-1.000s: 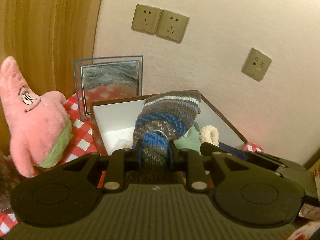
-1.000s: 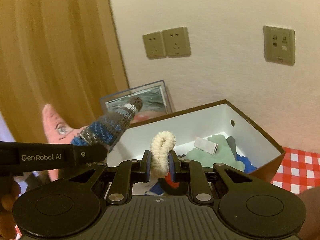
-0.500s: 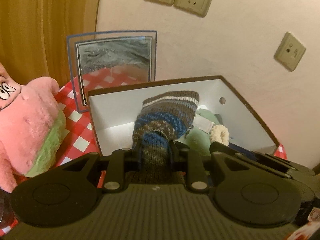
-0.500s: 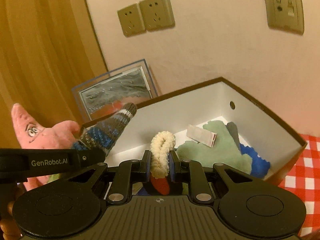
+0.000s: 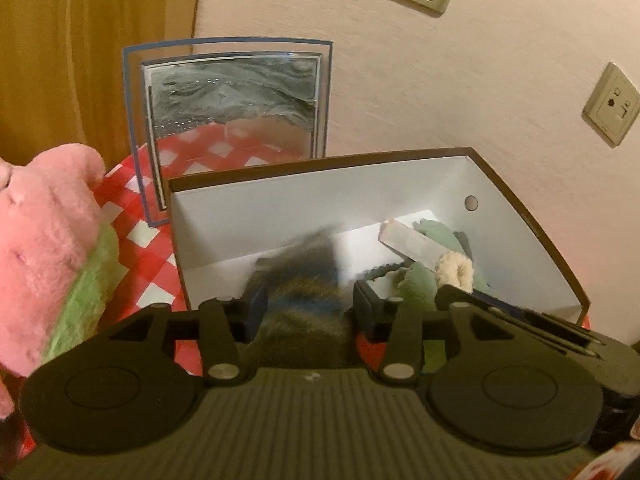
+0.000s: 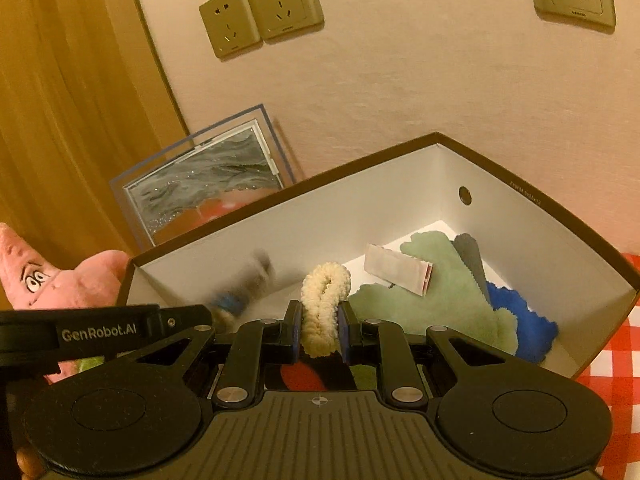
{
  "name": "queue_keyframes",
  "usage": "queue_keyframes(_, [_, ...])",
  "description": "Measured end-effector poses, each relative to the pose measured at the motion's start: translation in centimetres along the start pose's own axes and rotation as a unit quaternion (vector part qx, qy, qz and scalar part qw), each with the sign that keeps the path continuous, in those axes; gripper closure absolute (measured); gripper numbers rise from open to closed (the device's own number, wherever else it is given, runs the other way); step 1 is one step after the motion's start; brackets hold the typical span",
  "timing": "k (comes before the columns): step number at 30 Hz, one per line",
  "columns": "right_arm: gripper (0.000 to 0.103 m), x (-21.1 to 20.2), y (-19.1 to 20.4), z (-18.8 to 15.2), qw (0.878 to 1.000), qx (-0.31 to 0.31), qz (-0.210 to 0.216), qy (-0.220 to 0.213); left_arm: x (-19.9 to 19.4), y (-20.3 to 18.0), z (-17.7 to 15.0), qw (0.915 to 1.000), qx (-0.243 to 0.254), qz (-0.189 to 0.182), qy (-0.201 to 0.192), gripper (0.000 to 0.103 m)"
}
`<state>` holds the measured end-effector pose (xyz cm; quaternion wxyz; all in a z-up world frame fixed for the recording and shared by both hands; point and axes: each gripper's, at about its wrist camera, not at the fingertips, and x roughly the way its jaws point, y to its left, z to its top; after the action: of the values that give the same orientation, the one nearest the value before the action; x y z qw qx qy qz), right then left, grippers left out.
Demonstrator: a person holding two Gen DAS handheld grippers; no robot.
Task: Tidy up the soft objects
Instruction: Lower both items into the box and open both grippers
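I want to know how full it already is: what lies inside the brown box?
Inside the brown box: a green cloth with a small flat packet on it, a blue cloth, a grey piece. The floor under them is hidden.

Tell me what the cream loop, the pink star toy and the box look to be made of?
Cream loop: fuzzy chenille-like yarn, judging by its nubby pile. Pink star toy: plush fabric, short matte fur, likely stuffed. Box: apparently cardboard, with thin stiff walls, brown outside, smooth matte white inside.

one box (image 6: pixel 520 216), one pink plush (image 5: pixel 44 256), one frame (image 5: pixel 236 104), three wall sockets (image 6: pixel 260 12).
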<state>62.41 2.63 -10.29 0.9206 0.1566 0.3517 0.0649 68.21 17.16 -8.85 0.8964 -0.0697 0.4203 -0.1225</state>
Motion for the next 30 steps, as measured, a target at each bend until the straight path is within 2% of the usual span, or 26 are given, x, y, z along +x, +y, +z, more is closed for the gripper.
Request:
queue_keyframes(8, [0.083, 0.3, 0.1, 0.0, 1.0, -0.004, -0.002, -0.006, 0.5, 0.1, 0.2, 0.9998, 0.021, -0.003, -0.001, 0.06])
queue_keyframes(10, [0.061, 0.2, 0.3, 0.0, 1.0, -0.008, -0.02, -0.014, 0.5, 0.1, 0.2, 0.9998, 0.02, -0.004, 0.001, 0.06])
queue_keyframes(11, [0.044, 0.0, 0.3, -0.1, 0.999, -0.008, -0.025, -0.021, 0.6, 0.1, 0.2, 0.9998, 0.021, -0.003, 0.001, 0.059])
queue_keyframes(12, [0.037, -0.2, 0.2, -0.1, 0.999, -0.006, -0.029, -0.029, 0.5, 0.1, 0.2, 0.9997, 0.022, -0.001, 0.001, 0.058])
queue_keyframes(19, [0.036, -1.7, 0.4, -1.4, 0.999, -0.013, -0.044, -0.024, -0.3, 0.0, -0.3, 0.9994, 0.033, 0.002, -0.004, 0.05])
queue_keyframes(24, [0.034, -2.6, 0.6, -2.5, 0.999, -0.014, -0.05, -0.009, -1.6, -0.2, -1.1, 0.9989, 0.047, 0.001, -0.01, 0.049])
queue_keyframes(30, [0.032, -4.5, 1.2, -3.1, 0.999, -0.02, -0.049, -0.013, -4.0, -0.4, -2.1, 0.998, 0.06, 0.004, -0.02, 0.049])
